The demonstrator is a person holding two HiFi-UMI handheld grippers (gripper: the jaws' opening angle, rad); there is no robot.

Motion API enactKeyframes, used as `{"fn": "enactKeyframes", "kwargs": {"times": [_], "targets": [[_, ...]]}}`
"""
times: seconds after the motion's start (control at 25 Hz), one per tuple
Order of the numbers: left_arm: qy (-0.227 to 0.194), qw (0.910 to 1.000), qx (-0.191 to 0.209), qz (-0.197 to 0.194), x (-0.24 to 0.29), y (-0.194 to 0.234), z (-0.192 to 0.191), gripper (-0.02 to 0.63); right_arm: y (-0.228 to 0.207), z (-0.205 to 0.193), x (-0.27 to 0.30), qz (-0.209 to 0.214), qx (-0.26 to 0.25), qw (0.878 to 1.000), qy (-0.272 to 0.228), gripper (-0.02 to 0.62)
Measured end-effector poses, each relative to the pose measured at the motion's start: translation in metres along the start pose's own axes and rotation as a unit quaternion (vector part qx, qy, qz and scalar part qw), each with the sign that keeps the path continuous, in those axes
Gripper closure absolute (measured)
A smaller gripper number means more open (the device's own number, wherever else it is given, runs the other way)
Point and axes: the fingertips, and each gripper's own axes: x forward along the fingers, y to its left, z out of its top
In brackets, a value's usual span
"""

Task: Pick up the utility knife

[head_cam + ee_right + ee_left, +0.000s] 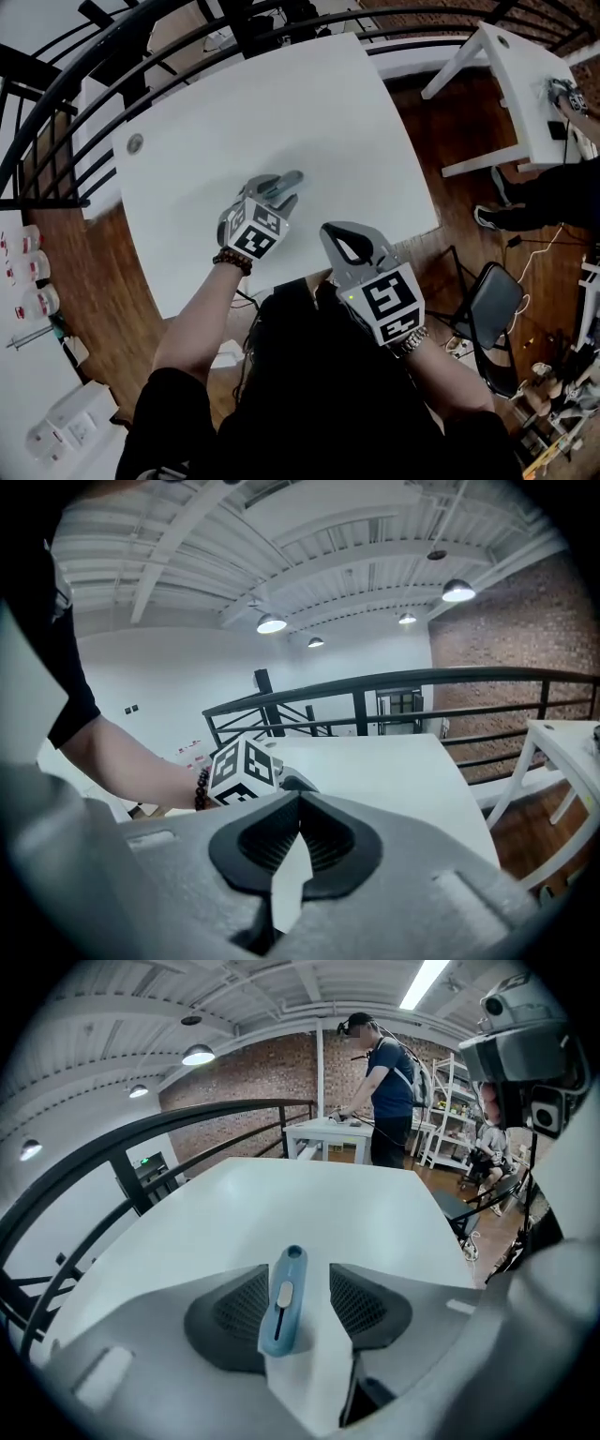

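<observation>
A light blue utility knife (284,1302) with a grey slider lies lengthwise between the jaws of my left gripper (300,1269). It rests close against the left pad (239,1312), and a clear gap separates it from the right pad (361,1299), so the jaws stand open. In the head view my left gripper (284,186) is low over the near part of the white table (281,103) and hides the knife. My right gripper (339,231) hovers at the table's front edge, and in its own view its jaws (300,797) are shut with nothing between them.
A black railing (75,75) curves round the table's far and left sides. A small round disc (135,143) lies near the table's left corner. To the right stand a second white table (525,84) and a black chair (492,300). A person (389,1101) stands at the far table.
</observation>
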Motion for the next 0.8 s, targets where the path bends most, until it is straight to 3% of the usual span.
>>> {"fn": "enactKeyframes", "kwargs": {"times": [0.28, 0.48, 0.56, 0.8], "targets": [[0.009, 0.9991, -0.026, -0.031, 0.028, 0.012, -0.016, 0.377, -0.013, -0.008, 0.022, -0.013, 0.026, 0.999, 0.024, 0.603], [-0.007, 0.9975, -0.051, -0.049, 0.027, 0.014, -0.018, 0.389, -0.016, -0.014, 0.031, -0.023, 0.035, 0.999, 0.034, 0.603], [-0.005, 0.9975, -0.052, -0.049, 0.029, 0.013, -0.016, 0.444, -0.019, -0.015, 0.031, -0.024, 0.036, 0.998, 0.033, 0.603], [-0.001, 0.9982, -0.043, -0.043, 0.020, 0.006, -0.009, 0.446, -0.020, -0.007, 0.026, -0.025, 0.033, 0.999, 0.023, 0.603]]}}
